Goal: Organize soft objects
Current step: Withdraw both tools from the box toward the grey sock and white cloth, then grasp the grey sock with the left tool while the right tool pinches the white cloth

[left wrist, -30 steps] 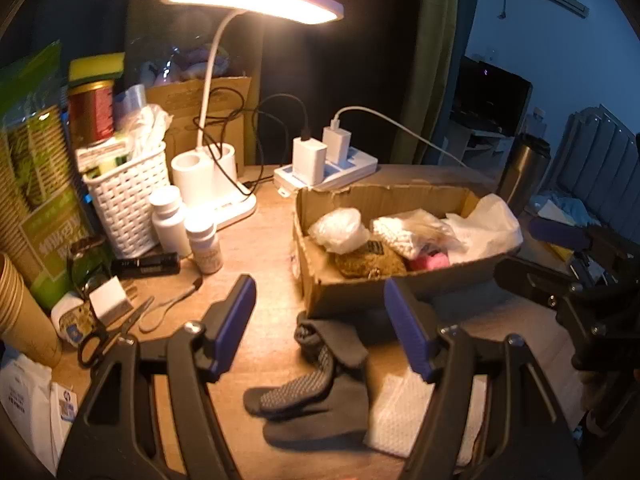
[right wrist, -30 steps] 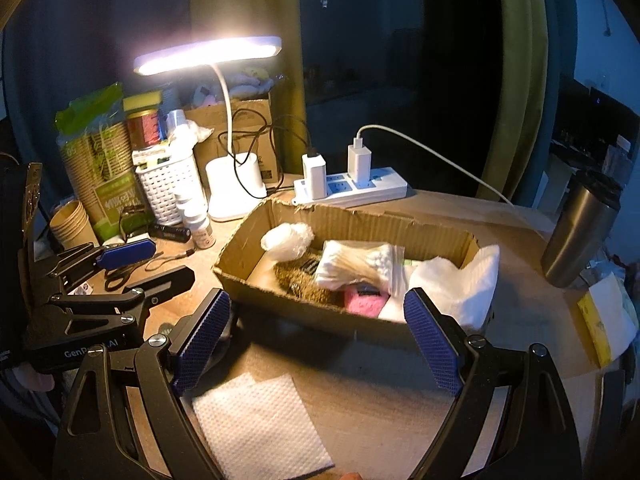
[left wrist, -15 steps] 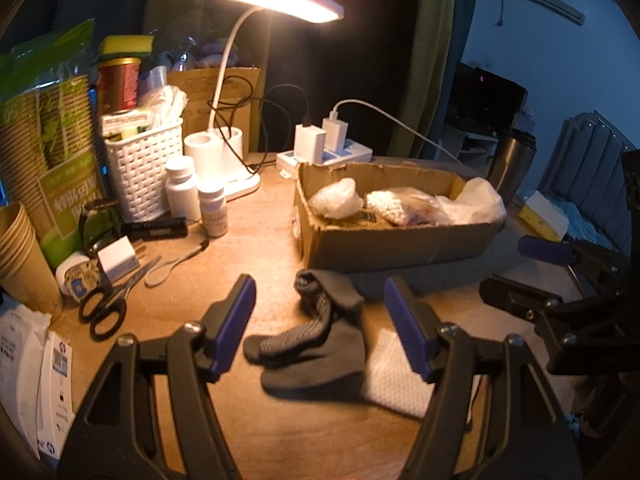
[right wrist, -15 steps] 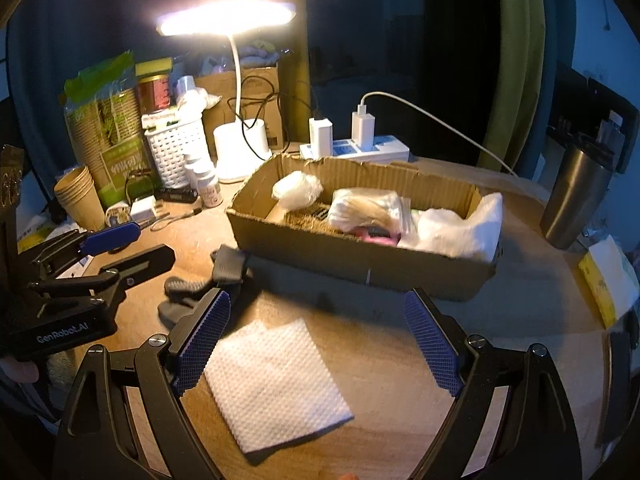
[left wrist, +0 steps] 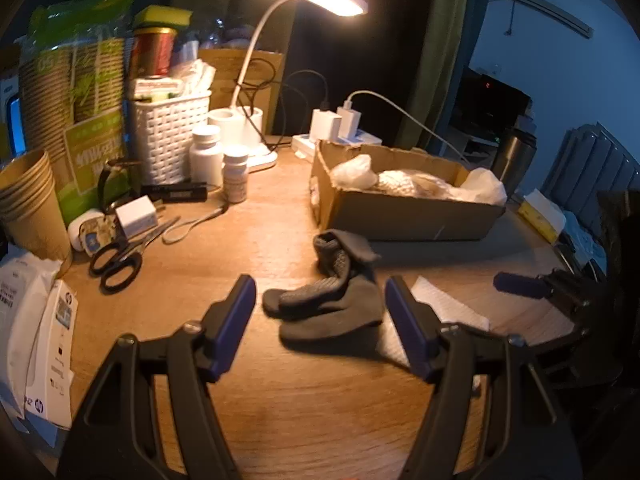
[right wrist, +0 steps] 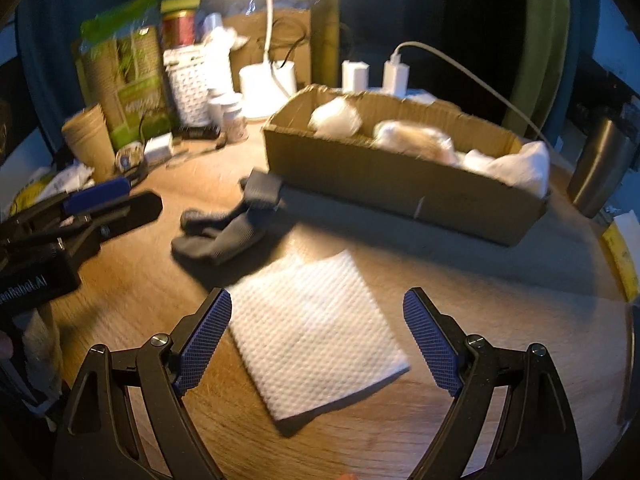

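Socks, a dark grey pair lying in a loose heap on the desk, are framed just ahead of and between the fingers of the left gripper, which stand apart with nothing held. A white paper towel lies flat on the desk between and just beyond the fingers of the right gripper, also spread wide and empty. Beyond both sets of fingers stands the cardboard box, already holding several soft white bundles, so it is judged to be the place where the soft items are collected.

The step in hand appears to be the approach to a pick-up. For the socks, a bite across the thickest bunched part is advised, so that both are lifted together and neither trails. For the towel, one edge or corner should be pinched with a fingertip slid under it, since a flat sheet offers little to close on. Lifts should clear the near box wall before release.
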